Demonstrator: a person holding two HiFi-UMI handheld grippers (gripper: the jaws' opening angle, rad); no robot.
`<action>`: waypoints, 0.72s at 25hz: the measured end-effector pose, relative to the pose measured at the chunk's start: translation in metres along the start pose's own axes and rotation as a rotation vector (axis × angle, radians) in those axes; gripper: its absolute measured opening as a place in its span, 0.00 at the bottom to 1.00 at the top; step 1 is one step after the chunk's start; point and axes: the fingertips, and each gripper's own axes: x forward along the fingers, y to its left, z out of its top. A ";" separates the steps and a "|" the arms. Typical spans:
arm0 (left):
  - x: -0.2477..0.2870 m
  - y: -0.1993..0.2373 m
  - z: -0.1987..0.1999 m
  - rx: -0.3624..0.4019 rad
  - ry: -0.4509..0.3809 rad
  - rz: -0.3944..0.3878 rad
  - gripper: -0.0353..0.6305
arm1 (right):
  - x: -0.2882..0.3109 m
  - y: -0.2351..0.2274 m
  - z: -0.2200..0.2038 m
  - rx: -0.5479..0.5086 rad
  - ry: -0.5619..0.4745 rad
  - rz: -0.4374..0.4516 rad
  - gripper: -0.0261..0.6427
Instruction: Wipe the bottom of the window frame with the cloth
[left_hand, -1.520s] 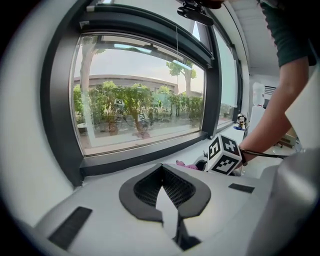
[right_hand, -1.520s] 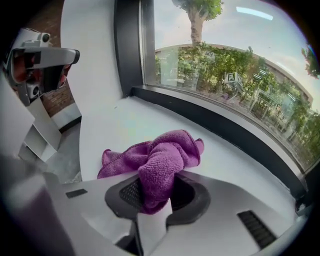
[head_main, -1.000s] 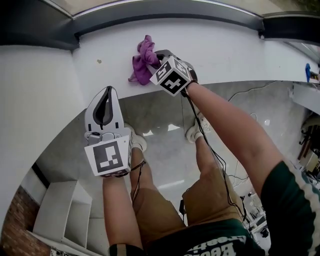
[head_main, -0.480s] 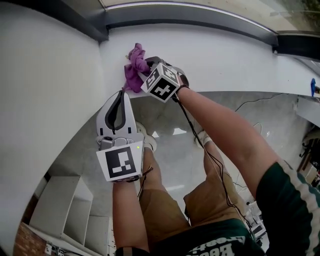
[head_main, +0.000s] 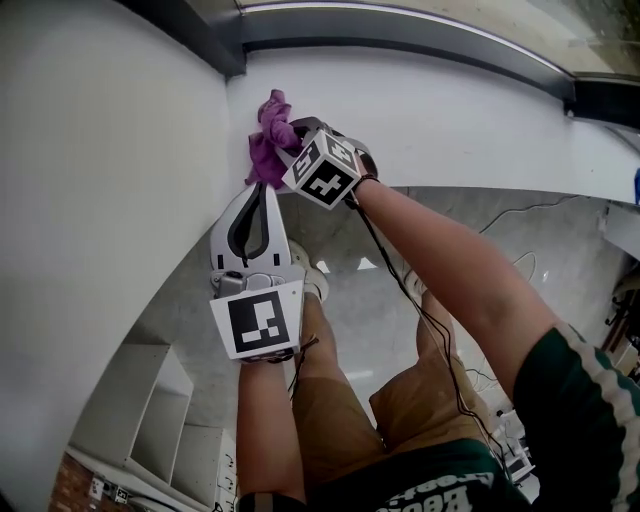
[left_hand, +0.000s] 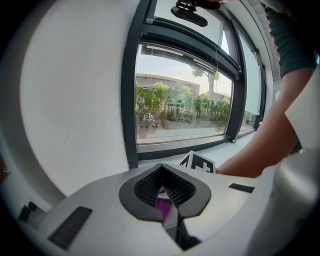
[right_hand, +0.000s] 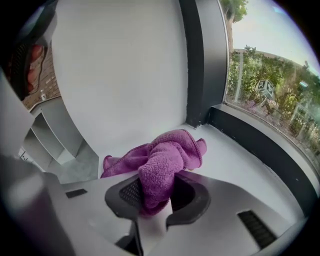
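Clamping the cloth (head_main: 266, 140) at the sill's (head_main: 450, 110) left corner, the right gripper (right_hand: 155, 200) is probably beginning a wipe, needing a rightward drag; left gripper (head_main: 266, 192) is idling clenched.

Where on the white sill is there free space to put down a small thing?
The sill is bare to the right of the right tool, between the dark window frame and the sill's front edge. The left corner by the wall is crowded: the purple cloth, held by the right tool, and the shut left tool close by.
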 end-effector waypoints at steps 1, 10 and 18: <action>-0.001 0.001 -0.001 0.000 0.005 0.002 0.06 | 0.001 0.001 0.002 0.002 -0.004 0.001 0.19; -0.003 0.020 -0.006 0.013 0.011 0.017 0.06 | -0.014 -0.004 0.034 -0.044 -0.120 0.008 0.19; -0.032 -0.011 0.061 0.037 -0.024 0.011 0.06 | -0.151 0.000 0.084 0.001 -0.260 -0.011 0.19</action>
